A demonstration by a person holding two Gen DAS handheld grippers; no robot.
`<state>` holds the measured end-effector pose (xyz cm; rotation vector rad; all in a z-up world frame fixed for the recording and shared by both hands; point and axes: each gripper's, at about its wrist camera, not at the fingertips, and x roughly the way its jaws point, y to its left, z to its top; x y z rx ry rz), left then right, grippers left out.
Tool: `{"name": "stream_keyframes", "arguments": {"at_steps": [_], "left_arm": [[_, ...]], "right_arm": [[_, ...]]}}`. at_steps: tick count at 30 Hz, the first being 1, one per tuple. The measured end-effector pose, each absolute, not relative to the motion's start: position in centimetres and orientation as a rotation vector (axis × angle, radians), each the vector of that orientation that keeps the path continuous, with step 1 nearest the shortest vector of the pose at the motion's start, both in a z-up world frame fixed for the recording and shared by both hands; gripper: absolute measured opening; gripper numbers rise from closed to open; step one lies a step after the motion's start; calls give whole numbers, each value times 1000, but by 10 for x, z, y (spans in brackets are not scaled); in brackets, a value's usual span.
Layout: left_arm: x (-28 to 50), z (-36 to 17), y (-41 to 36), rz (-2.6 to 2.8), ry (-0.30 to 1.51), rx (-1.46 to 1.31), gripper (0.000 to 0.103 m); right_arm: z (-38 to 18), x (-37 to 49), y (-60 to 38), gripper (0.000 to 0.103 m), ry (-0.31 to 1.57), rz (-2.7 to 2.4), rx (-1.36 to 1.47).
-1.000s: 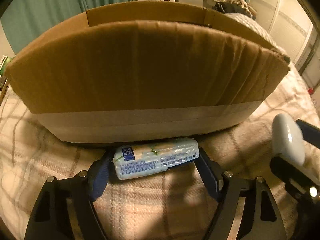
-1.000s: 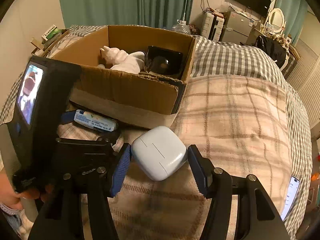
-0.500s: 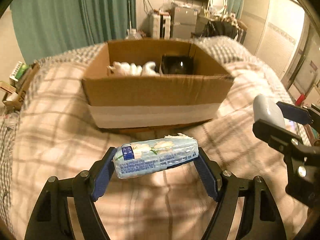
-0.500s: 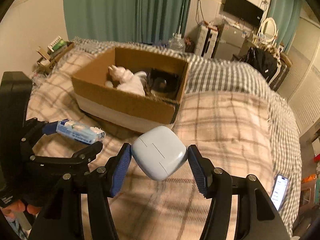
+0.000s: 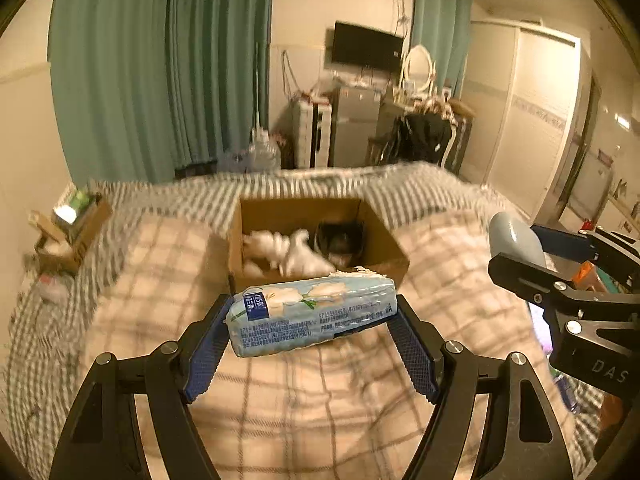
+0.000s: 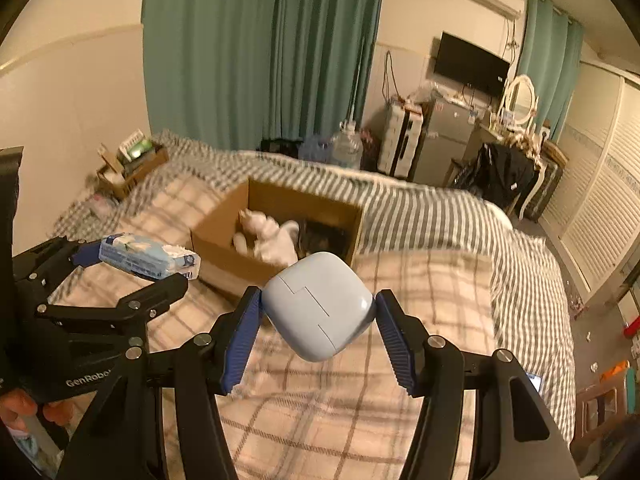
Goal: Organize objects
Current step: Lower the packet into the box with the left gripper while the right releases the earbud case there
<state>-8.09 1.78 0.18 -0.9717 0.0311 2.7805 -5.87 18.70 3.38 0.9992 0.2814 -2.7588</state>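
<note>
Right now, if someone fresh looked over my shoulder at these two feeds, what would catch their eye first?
Each gripper holds its item up over the plaid bed: the left gripper pinches a pale blue tissue pack by its ends, and the right gripper clamps a rounded light blue case. Past both sits an open cardboard box in mid-bed, with a white soft toy and something dark inside.
</note>
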Motion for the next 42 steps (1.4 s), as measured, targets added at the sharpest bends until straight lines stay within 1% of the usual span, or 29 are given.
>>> {"name": "stream_keyframes", "arguments": {"at_steps": [4, 8, 13, 18, 24, 31, 36, 39, 42], "left_arm": [[-93, 36, 12, 2808, 50, -887, 79], [-116, 56, 7, 2822, 46, -848, 79], [-156, 68, 6, 2855, 67, -842, 79], [-198, 67, 9, 2850, 67, -870, 79], [-239, 36, 21, 2837, 139, -930, 79], [-276, -32, 28, 2752, 161, -1122, 79], [-289, -67, 30, 2707, 170, -1215, 79], [-290, -76, 33, 2701, 199, -1220, 79], [-289, -78, 35, 2680, 190, -1225, 80]], "right_arm": [[66, -68, 185, 58, 271, -2759, 917], [92, -85, 177, 58, 291, -2782, 839], [115, -115, 167, 58, 290, -2776, 764], [115, -162, 160, 58, 255, -2743, 766], [80, -226, 156, 58, 245, -2712, 862], [9, -279, 164, 58, 197, -2651, 1030], [-30, -291, 171, 57, 160, -2612, 1117], [-43, -296, 175, 58, 131, -2592, 1145], [-50, -298, 179, 58, 85, -2571, 1151]]}}
